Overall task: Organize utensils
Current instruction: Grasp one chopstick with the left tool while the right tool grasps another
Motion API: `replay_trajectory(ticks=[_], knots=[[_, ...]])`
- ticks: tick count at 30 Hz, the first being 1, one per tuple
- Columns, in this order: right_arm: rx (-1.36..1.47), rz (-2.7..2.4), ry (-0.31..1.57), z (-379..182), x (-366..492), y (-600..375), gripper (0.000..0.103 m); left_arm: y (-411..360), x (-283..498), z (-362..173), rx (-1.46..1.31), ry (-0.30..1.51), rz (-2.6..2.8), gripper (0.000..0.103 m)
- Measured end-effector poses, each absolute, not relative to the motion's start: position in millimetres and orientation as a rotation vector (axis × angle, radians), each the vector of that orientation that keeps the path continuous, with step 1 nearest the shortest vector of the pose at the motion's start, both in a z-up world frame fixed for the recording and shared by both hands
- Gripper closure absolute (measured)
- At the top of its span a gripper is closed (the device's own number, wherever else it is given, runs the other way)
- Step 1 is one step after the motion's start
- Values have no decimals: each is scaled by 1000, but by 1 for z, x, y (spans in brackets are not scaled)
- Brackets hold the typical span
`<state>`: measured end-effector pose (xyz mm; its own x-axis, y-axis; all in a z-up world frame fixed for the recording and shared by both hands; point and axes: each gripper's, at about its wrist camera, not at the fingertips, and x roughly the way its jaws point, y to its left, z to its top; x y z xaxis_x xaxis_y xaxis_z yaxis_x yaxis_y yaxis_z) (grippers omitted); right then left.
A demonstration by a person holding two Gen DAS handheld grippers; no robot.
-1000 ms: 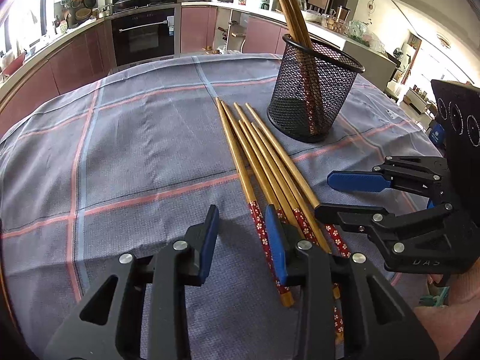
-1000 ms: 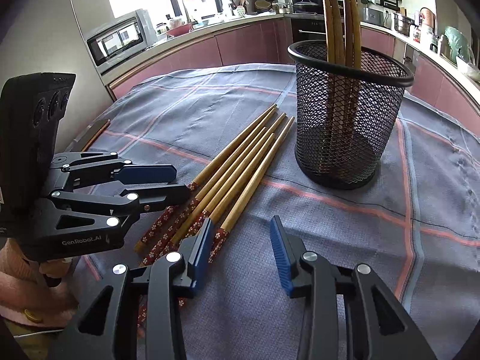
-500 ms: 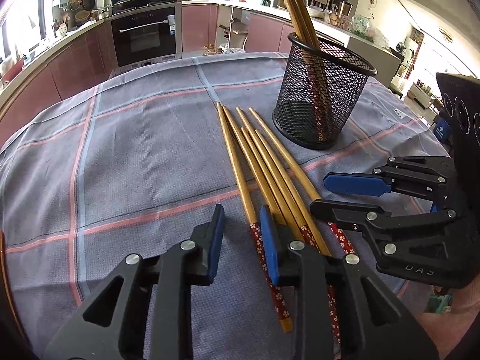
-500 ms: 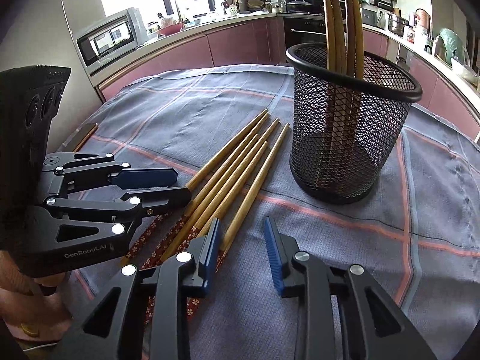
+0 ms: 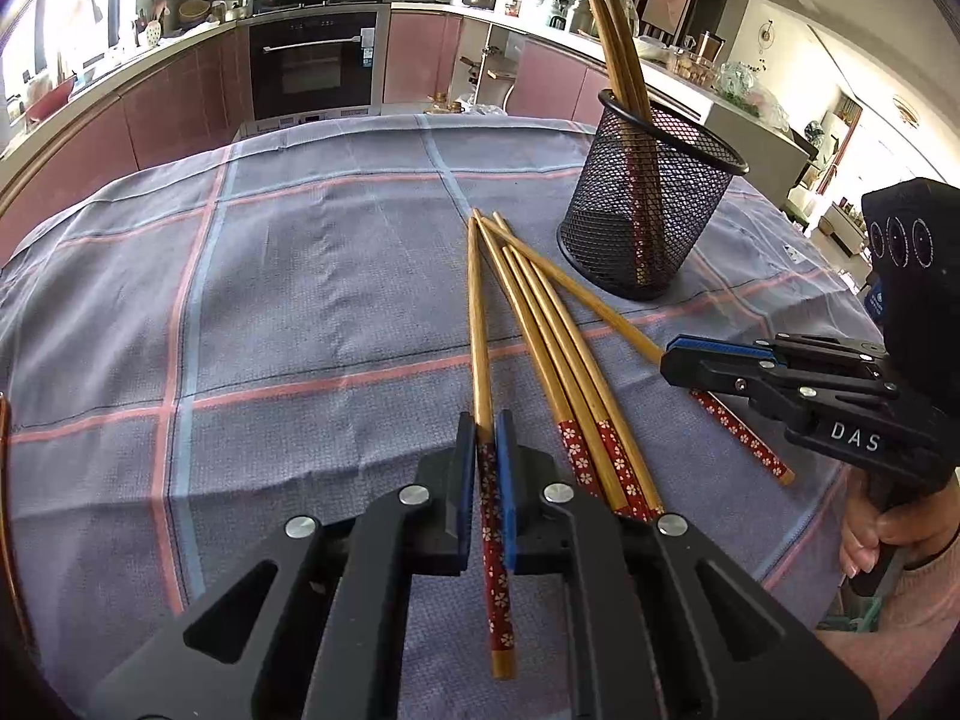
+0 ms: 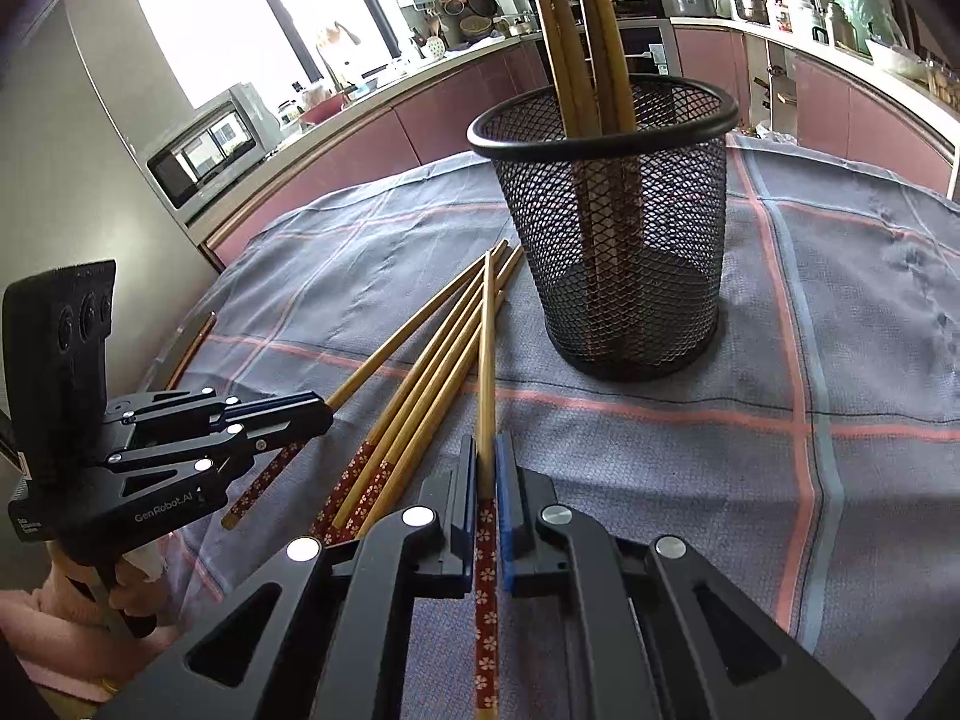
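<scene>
Several wooden chopsticks with red flowered ends lie on the checked cloth (image 5: 270, 276). My left gripper (image 5: 482, 438) is shut on one chopstick (image 5: 478, 324), the leftmost. My right gripper (image 6: 487, 462) is shut on another chopstick (image 6: 487, 348), the rightmost. The other loose chopsticks (image 5: 558, 348) lie between them and also show in the right wrist view (image 6: 420, 384). A black mesh holder (image 5: 651, 204) stands beyond, with several chopsticks upright in it; it also shows in the right wrist view (image 6: 624, 228). The right gripper appears in the left wrist view (image 5: 708, 360), the left one in the right wrist view (image 6: 288, 414).
The table's near edge runs just behind both grippers. Kitchen counters, an oven (image 5: 318, 66) and a microwave (image 6: 210, 144) surround the table at a distance. A single chopstick (image 6: 192, 348) lies at the table's left edge.
Both grippers have closed, each on a chopstick. The two gripped chopsticks have swung apart from the bundle. Both grippers moved forward a little.
</scene>
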<state>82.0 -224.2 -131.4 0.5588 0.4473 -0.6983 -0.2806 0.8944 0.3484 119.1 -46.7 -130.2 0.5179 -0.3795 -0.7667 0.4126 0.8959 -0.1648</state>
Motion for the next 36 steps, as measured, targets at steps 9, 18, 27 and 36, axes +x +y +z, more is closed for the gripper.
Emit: replay_trajectory(ticks=[9, 18, 27, 36], knots=[[161, 466, 923, -137, 81, -214, 97, -46, 98, -138, 55, 942, -526, 95], [72, 429, 923, -135, 94, -202, 83, -58, 119, -130, 141, 915, -526, 89], [54, 427, 923, -137, 110, -199, 95, -78, 147, -138, 188, 927, -515, 91], [118, 470, 861, -120, 97, -214, 97, -72, 142, -124, 131, 902, -501, 96]])
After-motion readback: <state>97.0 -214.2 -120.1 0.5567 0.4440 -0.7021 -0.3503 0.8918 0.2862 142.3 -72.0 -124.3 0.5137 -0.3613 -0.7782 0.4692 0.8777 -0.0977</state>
